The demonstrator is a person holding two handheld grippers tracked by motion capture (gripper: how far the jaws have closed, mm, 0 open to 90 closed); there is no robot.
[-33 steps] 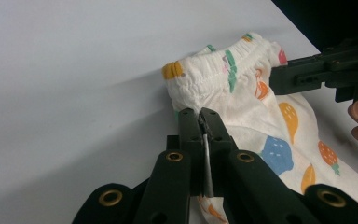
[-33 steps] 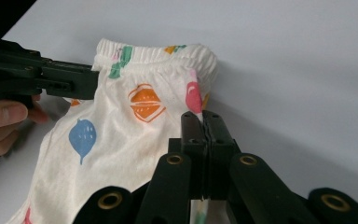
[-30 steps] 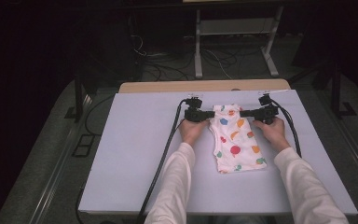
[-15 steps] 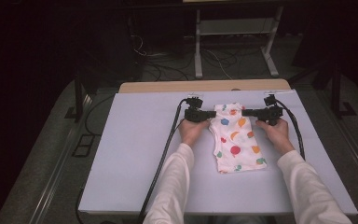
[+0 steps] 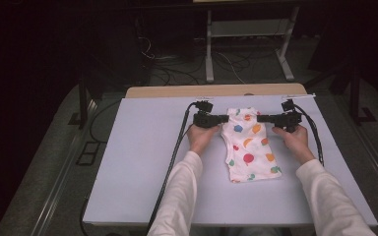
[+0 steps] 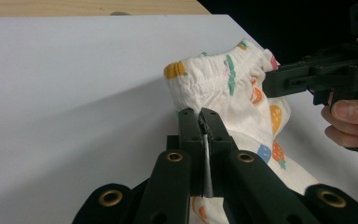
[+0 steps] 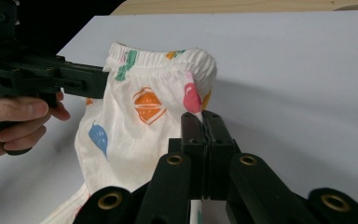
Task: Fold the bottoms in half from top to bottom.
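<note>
Two black grippers pinch opposite sides of a small white garment [image 5: 248,145] printed with coloured shapes, at its far end on a pale table [image 5: 128,162]. The left gripper [image 5: 225,118] has its jaws pressed together on the fabric just below the gathered elastic waistband, a thin fold of cloth caught between them in the left gripper view [image 6: 204,122]. The right gripper [image 5: 261,118] is likewise clamped on the opposite edge of the waistband, its jaws closed on the cloth in the right gripper view [image 7: 205,123].

From above, the garment lies lengthwise near the middle of the table, its waistband toward the far edge and its lower hem toward the person. The waistband end is bunched and raised off the surface between the two grippers, while the rest rests flat on the table. Orange, blue, red and green prints dot the fabric.

The person's left hand [image 5: 201,136] and right hand [image 5: 291,139] grip the handles on either side of the garment, white sleeves [image 5: 177,196] reaching in from the near edge. A black cable [image 5: 172,162] trails from the left gripper toward the near side of the table, another curves from the right one. A strip of wood [image 5: 216,90] shows beyond the table's far edge.
</note>
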